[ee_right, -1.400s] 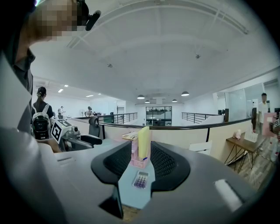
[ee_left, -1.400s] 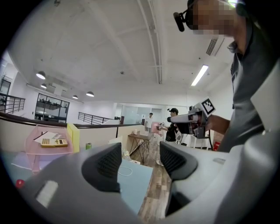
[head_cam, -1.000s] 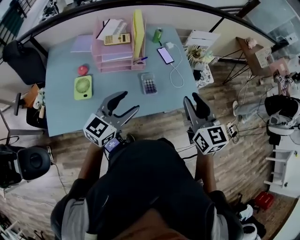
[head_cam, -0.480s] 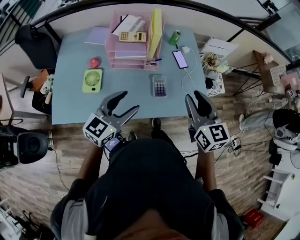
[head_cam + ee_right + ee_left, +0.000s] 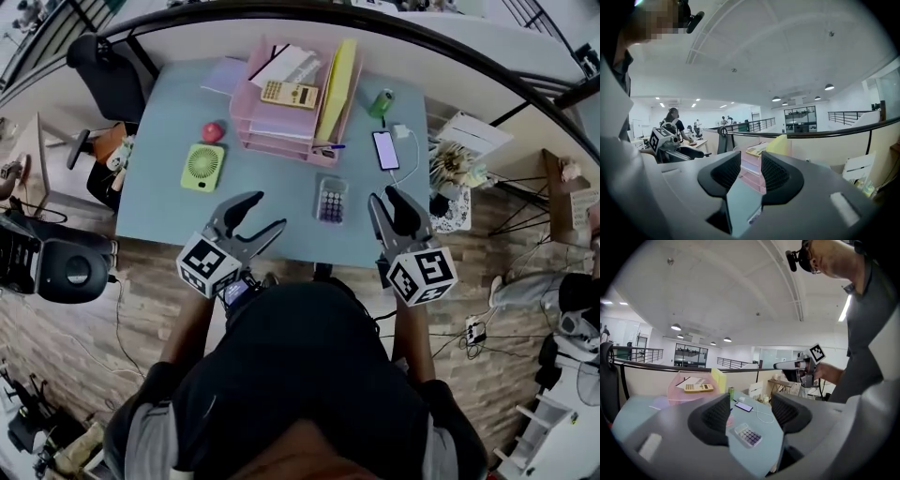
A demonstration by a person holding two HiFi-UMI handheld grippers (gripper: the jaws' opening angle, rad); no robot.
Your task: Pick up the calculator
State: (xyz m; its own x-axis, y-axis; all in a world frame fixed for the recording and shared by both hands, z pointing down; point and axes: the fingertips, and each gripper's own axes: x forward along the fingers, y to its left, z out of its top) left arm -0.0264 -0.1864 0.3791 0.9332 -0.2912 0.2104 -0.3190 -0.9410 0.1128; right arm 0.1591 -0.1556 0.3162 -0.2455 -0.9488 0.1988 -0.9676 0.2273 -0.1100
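Note:
A small white calculator with purple keys point(image 5: 330, 200) point(image 5: 747, 435) lies flat near the front of the blue table point(image 5: 169, 202). A second, yellow calculator point(image 5: 289, 93) point(image 5: 698, 387) rests on top of the pink paper tray point(image 5: 281, 127) at the back. My left gripper point(image 5: 261, 215) point(image 5: 751, 416) hovers over the table's front edge, left of the white calculator, open wide and empty. Just right of that calculator, my right gripper point(image 5: 393, 208) point(image 5: 751, 171) hangs with its jaws a narrow gap apart and nothing between them.
A green desk fan point(image 5: 202, 167) and a red object point(image 5: 214, 131) lie at the left. A phone on a white cable point(image 5: 385, 150) and a green can point(image 5: 381, 103) are at the back right. Chairs point(image 5: 103, 70) stand left of the table, with clutter on the floor at the right.
The table has come nearer and turned in the head view. Both grippers now reach over its front edge, flanking the white calculator. Their jaw openings look unchanged.

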